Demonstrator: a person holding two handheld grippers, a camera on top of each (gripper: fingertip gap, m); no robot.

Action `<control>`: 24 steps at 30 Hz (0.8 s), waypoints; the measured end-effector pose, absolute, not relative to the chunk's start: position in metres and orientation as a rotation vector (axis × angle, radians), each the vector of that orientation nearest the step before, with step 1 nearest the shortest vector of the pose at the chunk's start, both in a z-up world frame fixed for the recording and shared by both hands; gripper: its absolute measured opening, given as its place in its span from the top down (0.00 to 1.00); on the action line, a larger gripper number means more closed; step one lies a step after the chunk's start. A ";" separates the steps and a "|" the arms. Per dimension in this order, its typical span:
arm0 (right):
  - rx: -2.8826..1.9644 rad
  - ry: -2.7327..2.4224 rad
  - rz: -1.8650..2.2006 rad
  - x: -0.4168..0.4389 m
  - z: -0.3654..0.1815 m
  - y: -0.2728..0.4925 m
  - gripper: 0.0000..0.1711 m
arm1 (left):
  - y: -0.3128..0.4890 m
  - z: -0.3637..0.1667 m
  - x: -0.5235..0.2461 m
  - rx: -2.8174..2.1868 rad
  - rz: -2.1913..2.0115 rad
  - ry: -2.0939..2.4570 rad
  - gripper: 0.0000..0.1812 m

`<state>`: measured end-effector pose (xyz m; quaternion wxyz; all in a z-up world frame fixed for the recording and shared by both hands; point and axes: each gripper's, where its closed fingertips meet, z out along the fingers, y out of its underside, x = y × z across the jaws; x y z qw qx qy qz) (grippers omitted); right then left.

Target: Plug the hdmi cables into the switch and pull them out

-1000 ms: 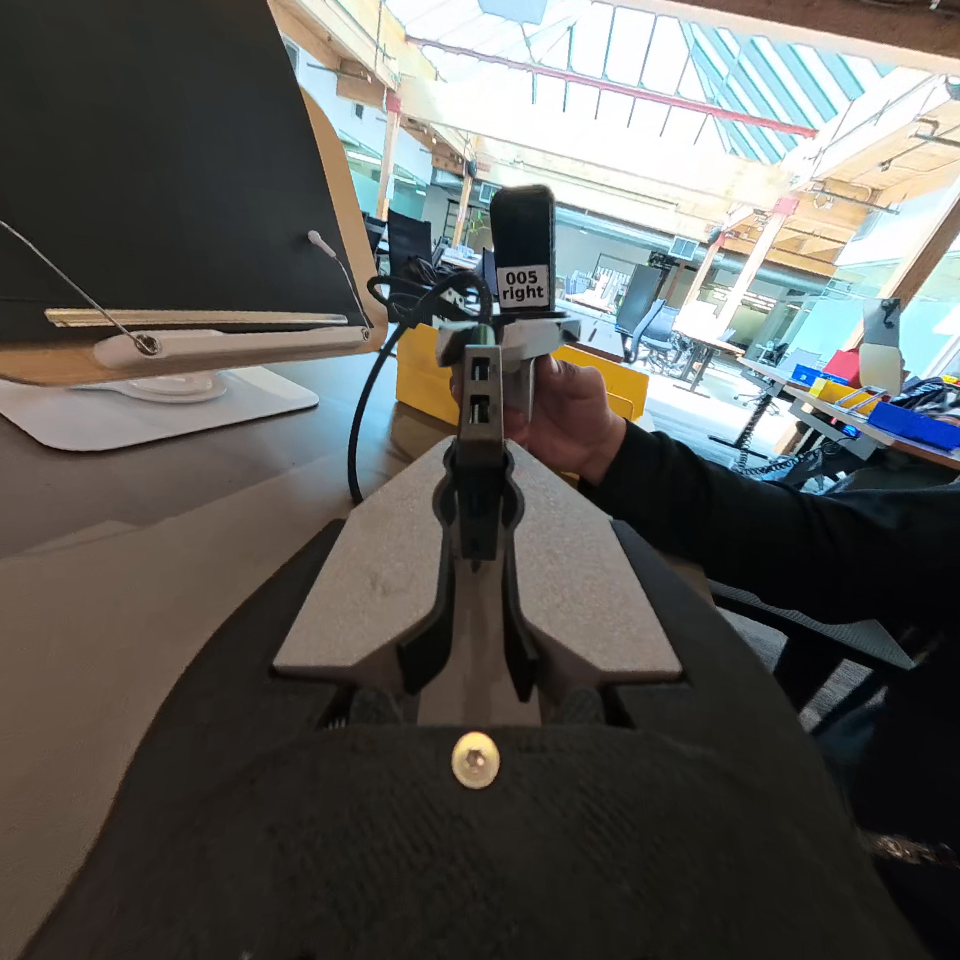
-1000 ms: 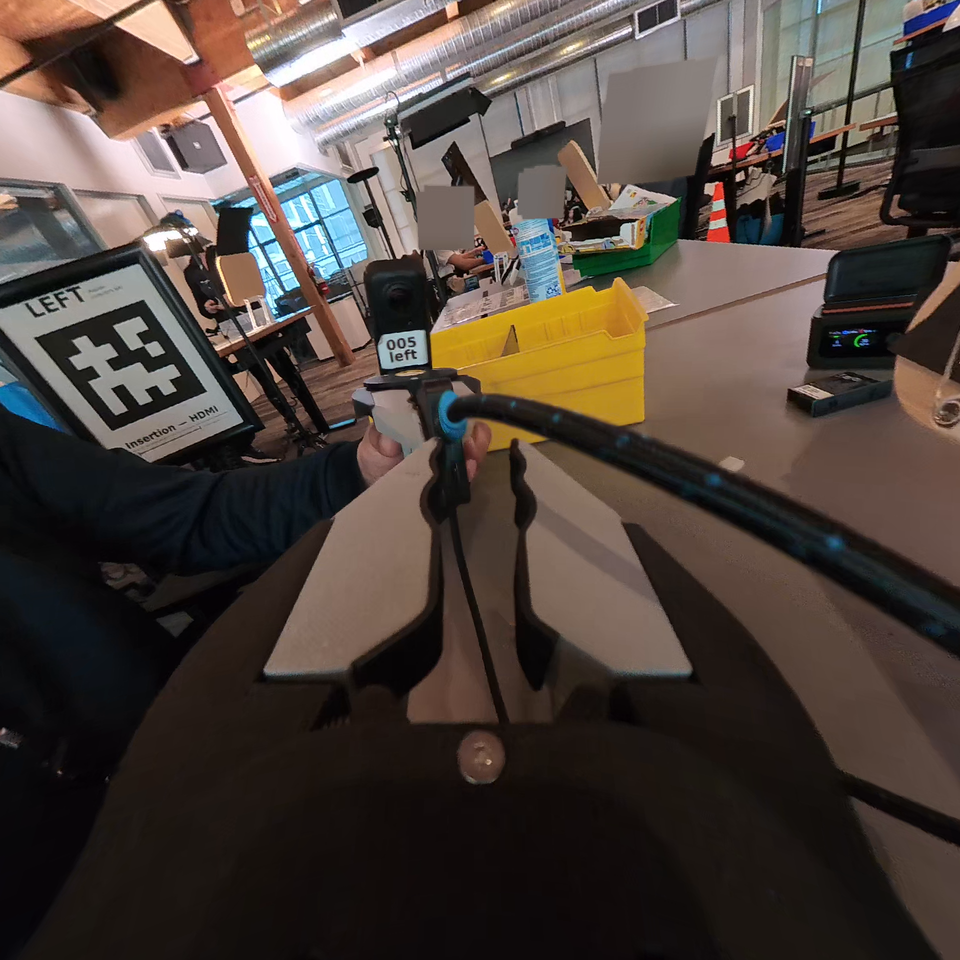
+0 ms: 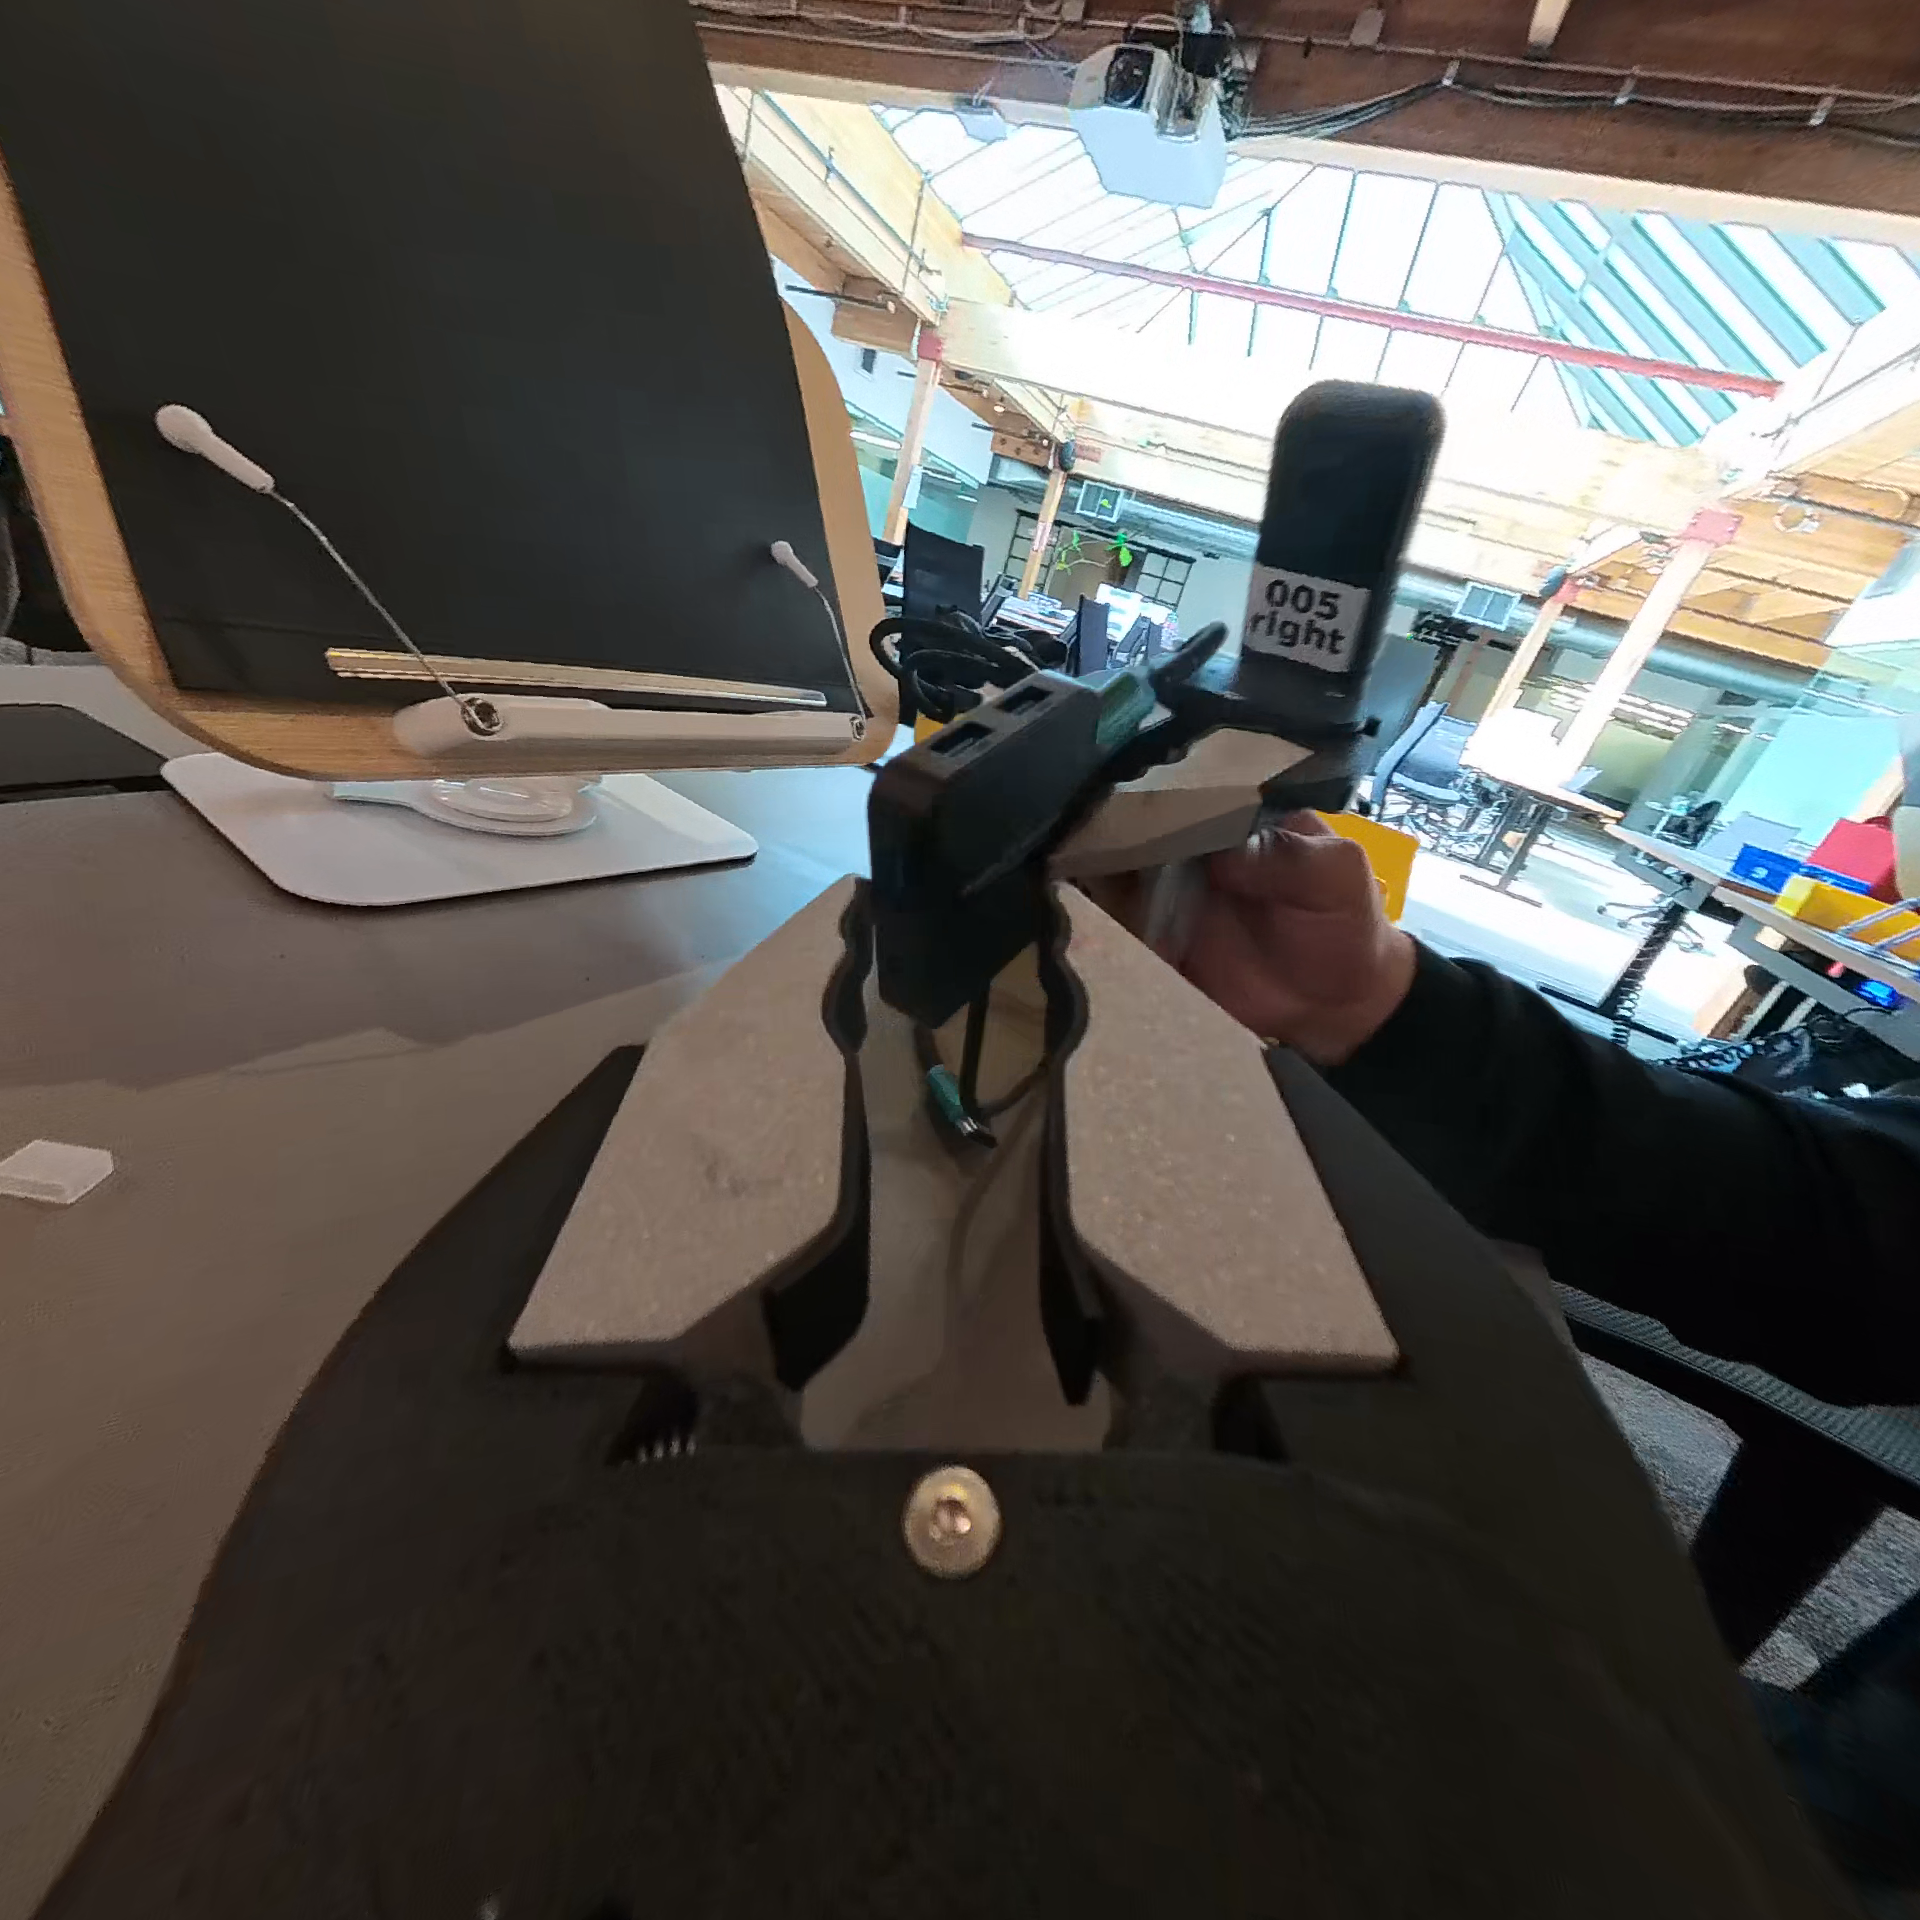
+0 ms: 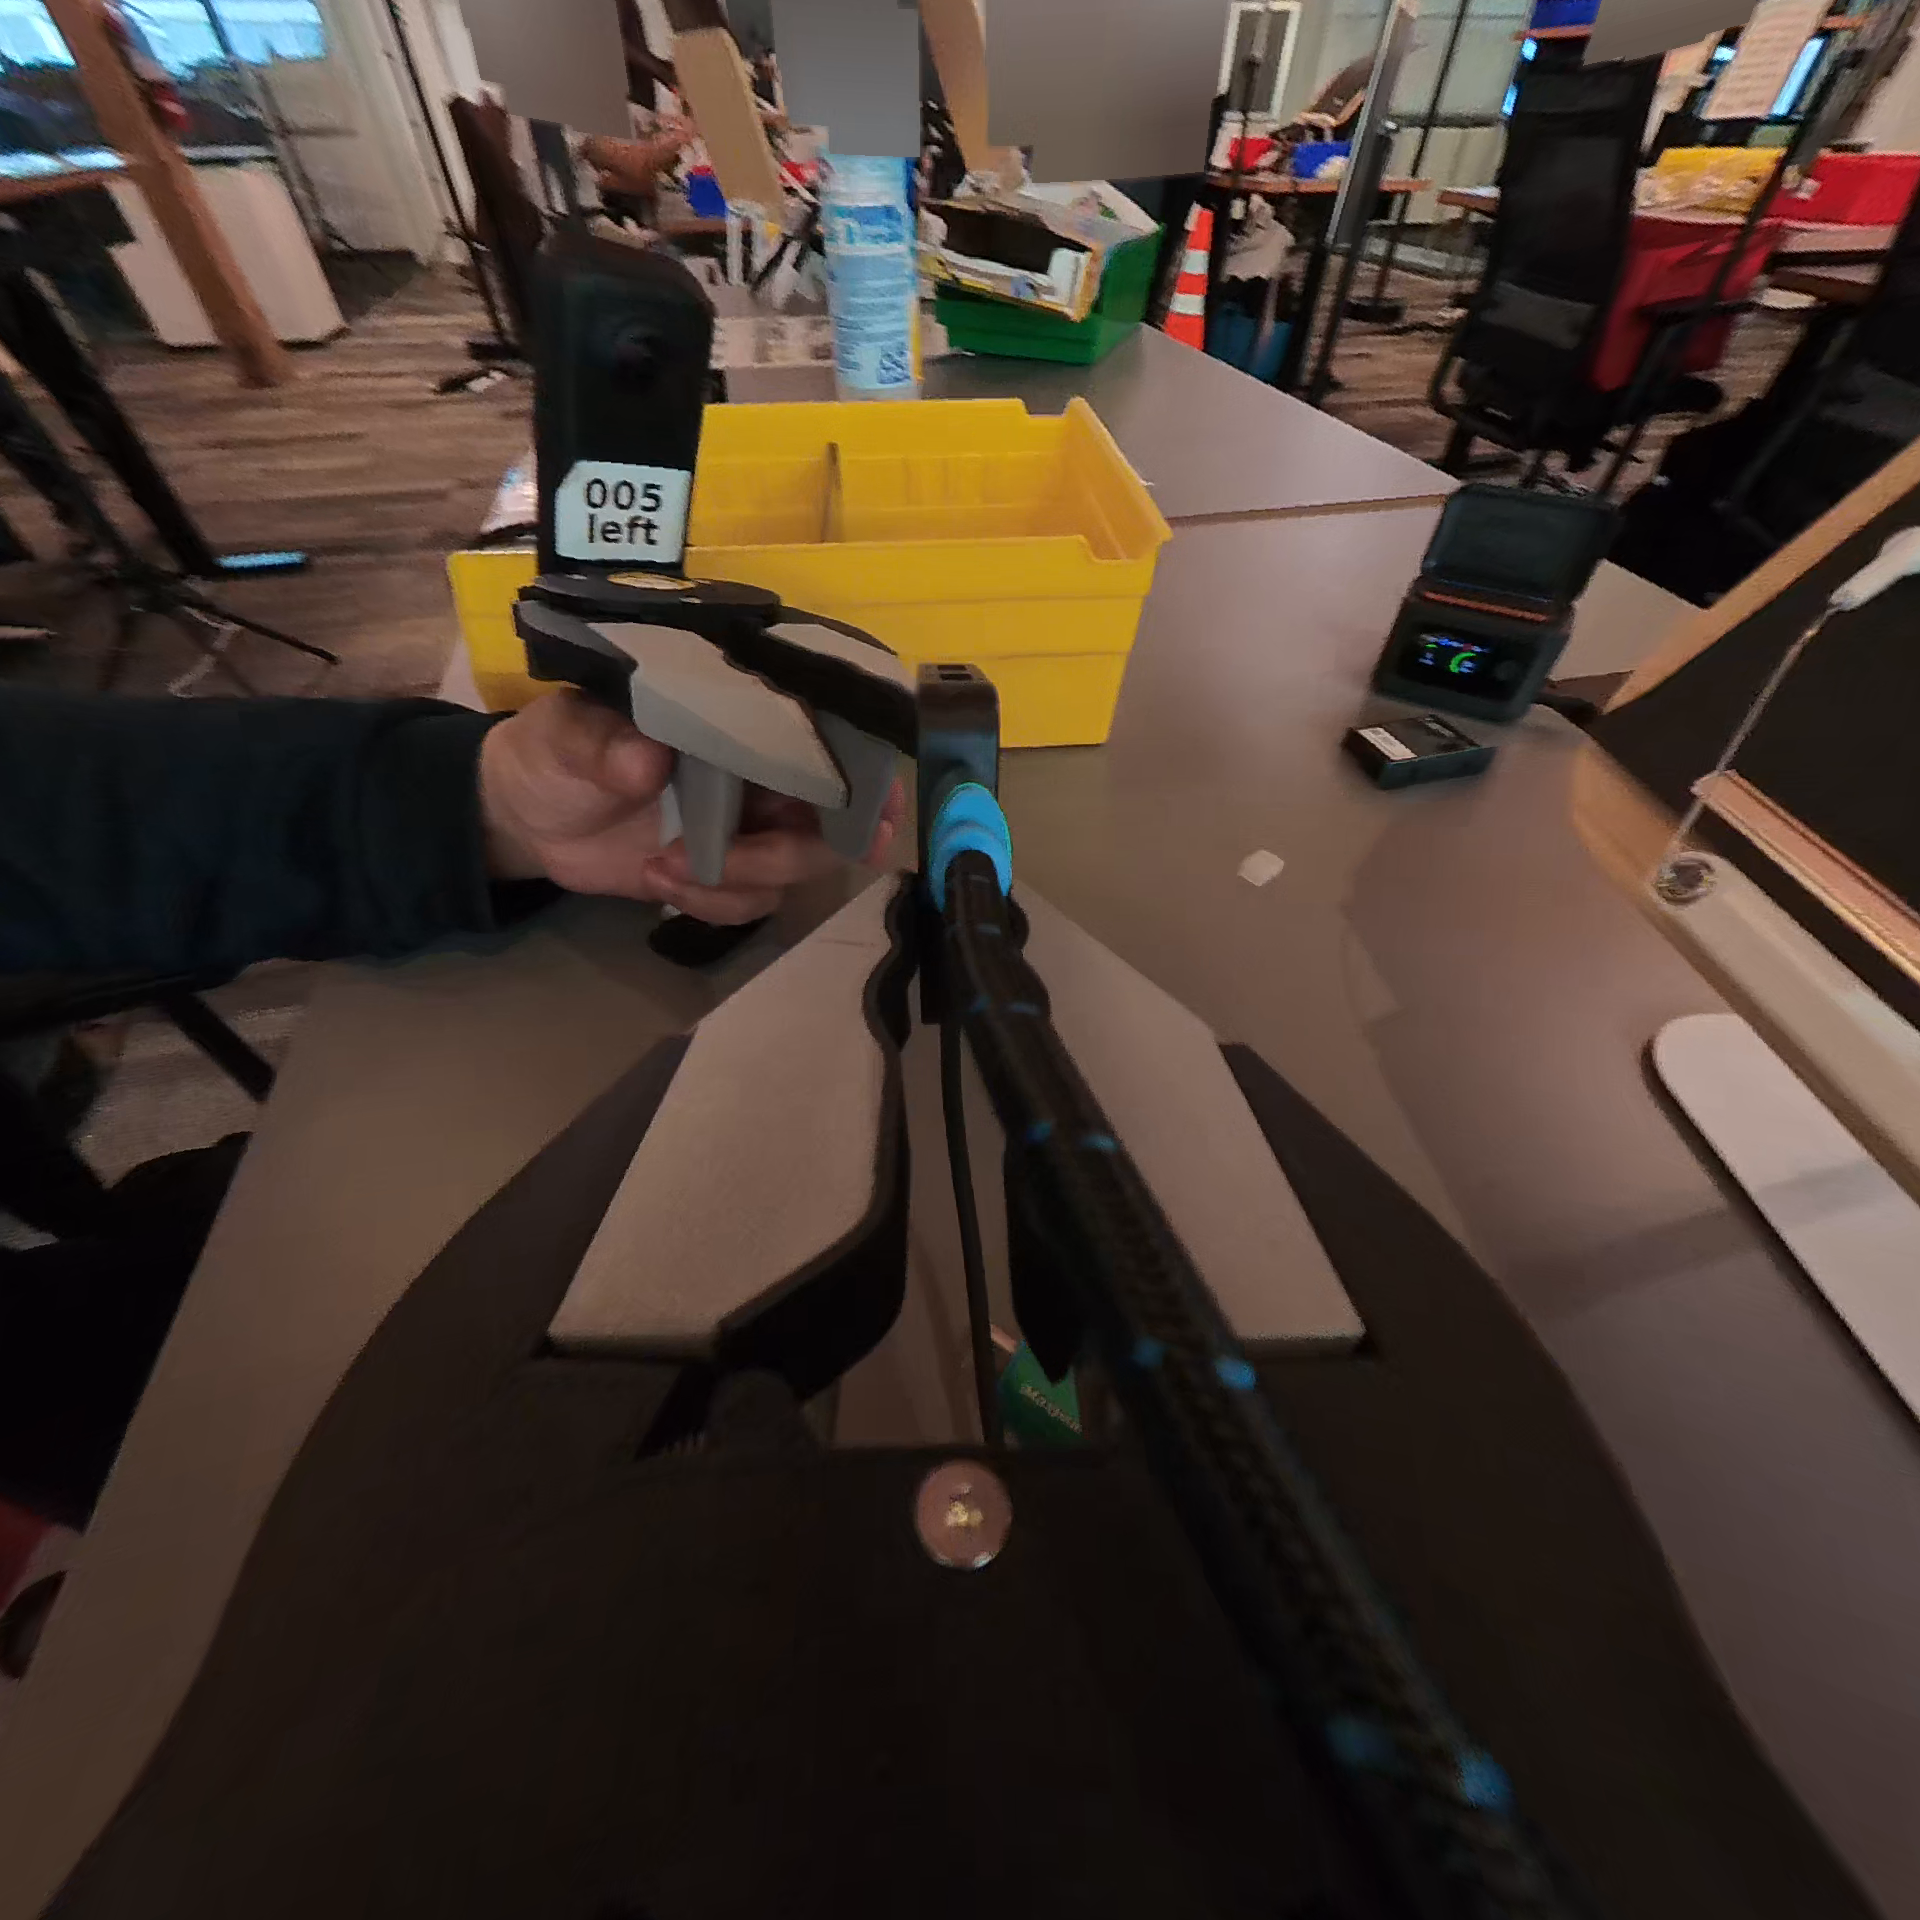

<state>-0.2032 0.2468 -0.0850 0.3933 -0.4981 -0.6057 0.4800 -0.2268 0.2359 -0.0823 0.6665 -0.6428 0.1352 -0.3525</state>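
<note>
Grey-brown table (image 4: 1299, 644), open timber-beamed workshop.

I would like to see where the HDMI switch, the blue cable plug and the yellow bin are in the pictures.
HDMI switch (image 3: 961, 831): left wrist view, on its black side face.
Blue cable plug (image 4: 968, 826): right wrist view, on its blue collar below the switch.
Yellow bin (image 4: 914, 592): right wrist view, on its front wall.
</note>
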 end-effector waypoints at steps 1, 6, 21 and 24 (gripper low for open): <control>-1.275 -1.529 1.183 -0.205 -0.083 0.249 0.94 | 0.236 -0.082 -0.228 -1.446 -0.791 0.302 0.85; -1.258 -1.461 1.105 -0.202 -0.043 0.246 0.94 | 0.240 -0.079 -0.243 -1.430 -0.739 0.234 0.87; -1.099 -1.415 1.100 -0.142 0.136 0.219 0.94 | 0.242 -0.081 -0.248 -1.446 -0.664 0.214 0.91; -1.102 -1.376 0.997 -0.116 0.172 0.232 0.94 | 0.243 -0.082 -0.249 -1.454 -0.665 0.210 0.91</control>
